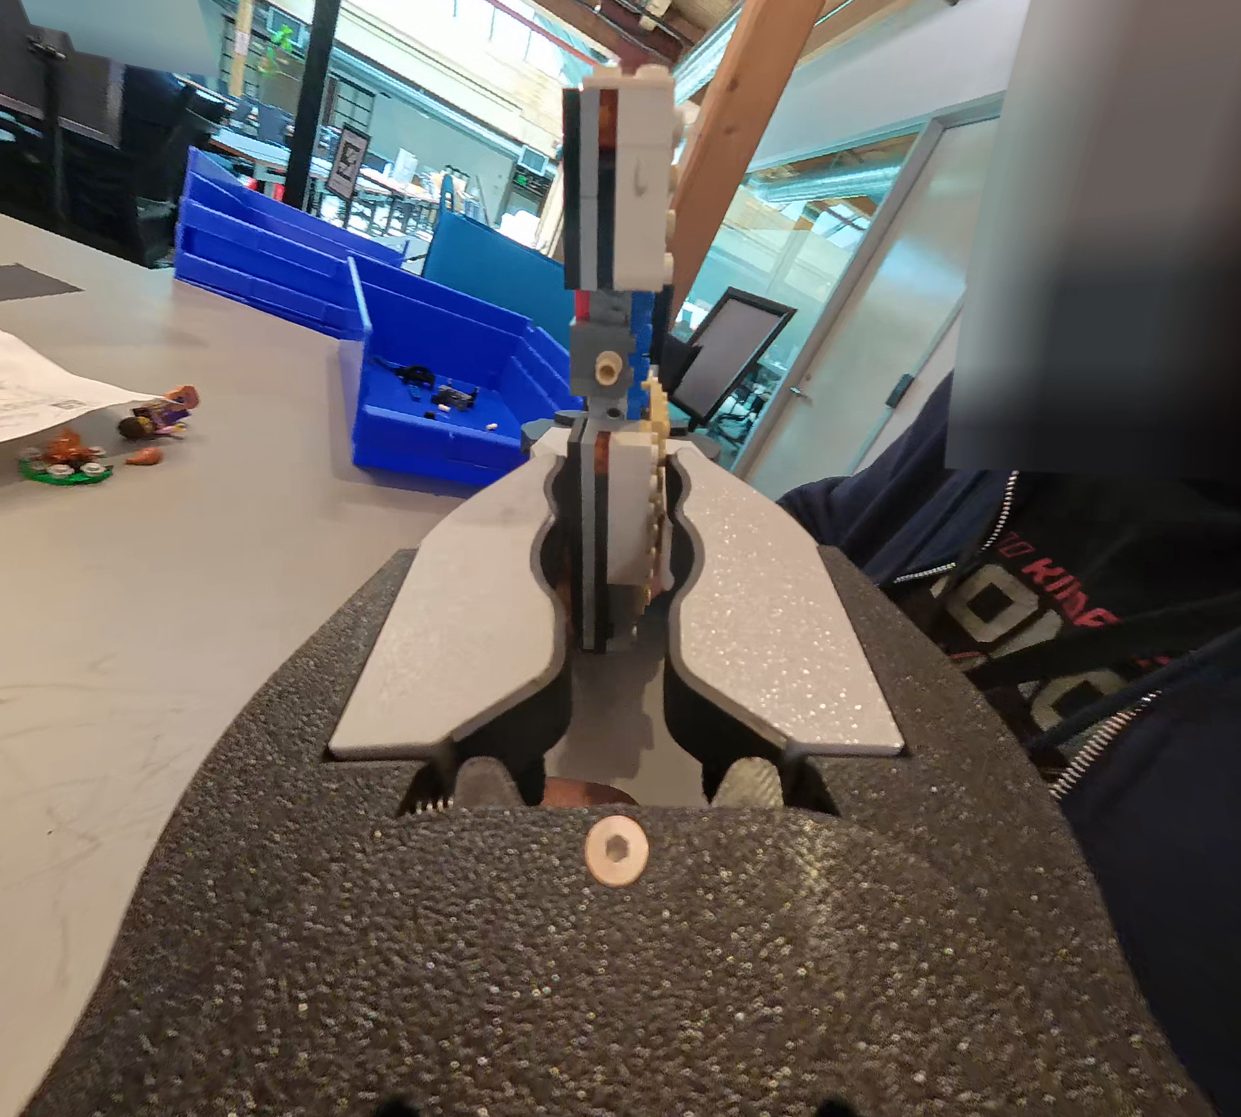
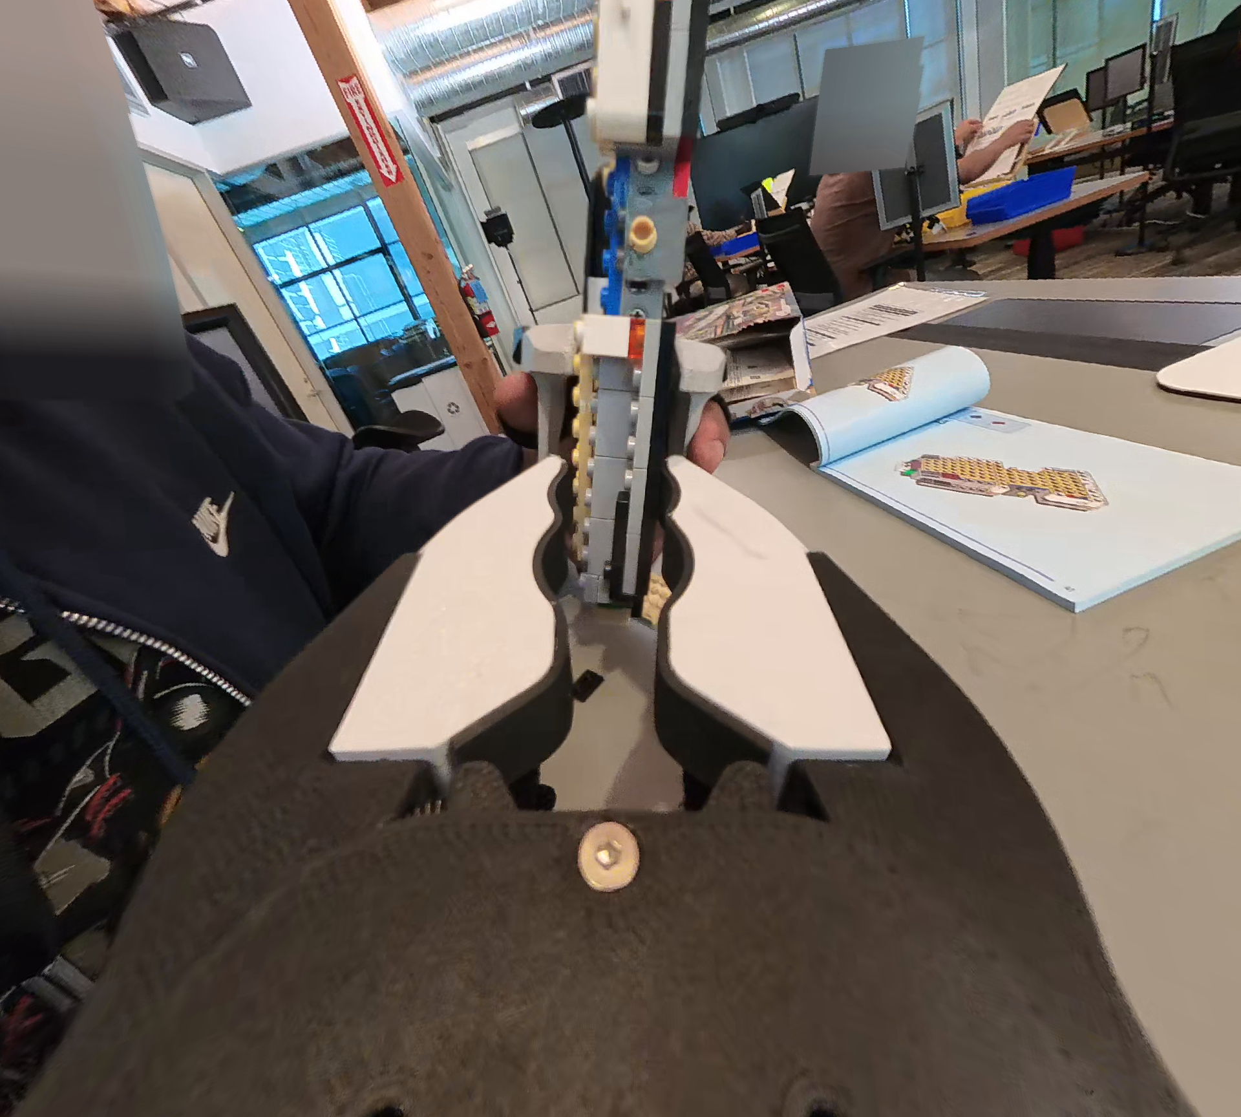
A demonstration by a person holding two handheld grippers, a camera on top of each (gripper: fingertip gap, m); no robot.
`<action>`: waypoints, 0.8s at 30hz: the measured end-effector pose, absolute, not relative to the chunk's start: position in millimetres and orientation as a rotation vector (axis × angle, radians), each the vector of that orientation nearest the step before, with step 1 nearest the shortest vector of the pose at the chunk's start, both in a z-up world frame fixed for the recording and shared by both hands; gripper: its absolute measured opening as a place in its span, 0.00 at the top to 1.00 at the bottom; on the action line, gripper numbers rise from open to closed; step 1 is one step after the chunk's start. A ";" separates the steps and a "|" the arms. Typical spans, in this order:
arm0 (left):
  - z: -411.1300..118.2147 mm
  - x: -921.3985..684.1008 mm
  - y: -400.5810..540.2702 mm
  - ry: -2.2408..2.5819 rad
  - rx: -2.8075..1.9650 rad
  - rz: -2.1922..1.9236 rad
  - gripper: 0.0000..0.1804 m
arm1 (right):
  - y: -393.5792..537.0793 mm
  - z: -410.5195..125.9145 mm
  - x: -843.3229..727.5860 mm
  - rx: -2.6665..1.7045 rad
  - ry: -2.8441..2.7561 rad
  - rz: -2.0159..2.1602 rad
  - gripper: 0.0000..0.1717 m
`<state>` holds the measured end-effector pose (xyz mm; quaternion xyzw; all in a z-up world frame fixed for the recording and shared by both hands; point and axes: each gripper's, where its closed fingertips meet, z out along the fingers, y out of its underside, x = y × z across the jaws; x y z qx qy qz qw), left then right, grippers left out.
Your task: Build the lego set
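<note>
A tall, narrow brick assembly (image 1: 624, 191) of white, grey, black, blue and tan parts stands upright in the air. My left gripper (image 1: 614, 467) is shut on its lower part, with both pads against its sides. In the right wrist view the same assembly (image 2: 638, 44) rises between my right gripper's (image 2: 614, 473) fingers, which are shut on its lower end: one pad is on the tan studs, the other on the black plate. The left gripper's grey fingertips (image 2: 702, 366) clamp the assembly just beyond mine, and a hand is behind them.
Blue bins (image 1: 436, 406) with small parts stand on the grey table (image 1: 201, 547), with minifigures (image 1: 161, 420) and a green piece (image 1: 64, 470) at the left. An open instruction booklet (image 2: 1007, 480) and a box (image 2: 739, 332) lie to the right. A person in a navy jacket (image 2: 201, 480) is close by. The green piece (image 1: 64, 470) is about equally far from each gripper, around 30 cm.
</note>
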<state>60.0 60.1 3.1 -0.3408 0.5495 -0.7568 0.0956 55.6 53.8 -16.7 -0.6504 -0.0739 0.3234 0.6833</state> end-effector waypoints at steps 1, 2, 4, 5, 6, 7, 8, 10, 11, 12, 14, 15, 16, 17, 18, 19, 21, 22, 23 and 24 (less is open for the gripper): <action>1.4 60.8 60.3 1.628 -1.012 -2.218 0.85 | 55.1 -18.3 55.6 -1.469 -0.167 0.717 0.86; -1.0 62.6 60.5 1.623 -1.022 -2.195 0.85 | 56.6 -19.9 55.6 -1.481 -0.166 0.706 0.86; -6.4 66.1 60.3 1.610 -1.035 -2.164 0.84 | 59.3 -22.9 55.6 -1.504 -0.167 0.683 0.87; -7.0 67.0 61.3 1.588 -1.028 -2.170 0.85 | 60.2 -24.0 56.2 -1.512 -0.165 0.673 0.86; -7.7 67.5 62.0 1.571 -1.028 -2.188 0.85 | 60.7 -24.8 56.6 -1.519 -0.163 0.670 0.86; -8.2 67.5 62.3 1.558 -1.031 -2.218 0.85 | 60.9 -24.7 56.9 -1.519 -0.161 0.671 0.86; -8.4 67.2 62.6 1.545 -1.029 -2.252 0.85 | 60.8 -24.3 56.8 -1.519 -0.161 0.667 0.86; -8.4 66.9 63.5 1.513 -1.021 -2.306 0.85 | 61.4 -23.7 56.9 -1.522 -0.163 0.645 0.86; -8.4 67.1 64.0 1.497 -1.021 -2.327 0.86 | 61.8 -23.6 57.2 -1.525 -0.162 0.634 0.86; -8.5 67.2 64.3 1.483 -1.020 -2.343 0.86 | 62.0 -23.4 57.9 -1.526 -0.160 0.626 0.85; -8.3 67.4 64.6 1.466 -1.016 -2.362 0.86 | 62.0 -23.0 58.7 -1.528 -0.158 0.615 0.85; -7.9 67.2 64.5 1.463 -1.011 -2.369 0.86 | 62.0 -22.7 58.6 -1.527 -0.158 0.614 0.85; -7.3 66.9 64.7 1.457 -1.005 -2.374 0.86 | 62.0 -22.3 58.3 -1.526 -0.157 0.614 0.85; -6.4 66.3 64.9 1.451 -0.997 -2.378 0.86 | 62.0 -21.8 58.0 -1.526 -0.156 0.613 0.85; -5.2 65.7 65.5 1.441 -0.987 -2.383 0.86 | 61.9 -21.2 57.6 -1.525 -0.157 0.608 0.85; -3.1 64.8 66.7 1.425 -0.974 -2.395 0.86 | 61.4 -20.3 57.1 -1.522 -0.162 0.602 0.84; 2.6 63.1 71.9 1.368 -0.953 -2.428 0.86 | 60.0 -18.2 56.4 -1.516 -0.172 0.586 0.83; 5.4 62.4 75.2 1.334 -0.945 -2.446 0.86 | 59.6 -17.6 56.3 -1.515 -0.175 0.578 0.82; 8.4 61.3 78.5 1.300 -0.934 -2.466 0.87 | 59.4 -17.3 56.0 -1.515 -0.176 0.573 0.82; 11.1 60.0 81.3 1.270 -0.919 -2.482 0.87 | 59.0 -16.6 55.8 -1.512 -0.175 0.571 0.82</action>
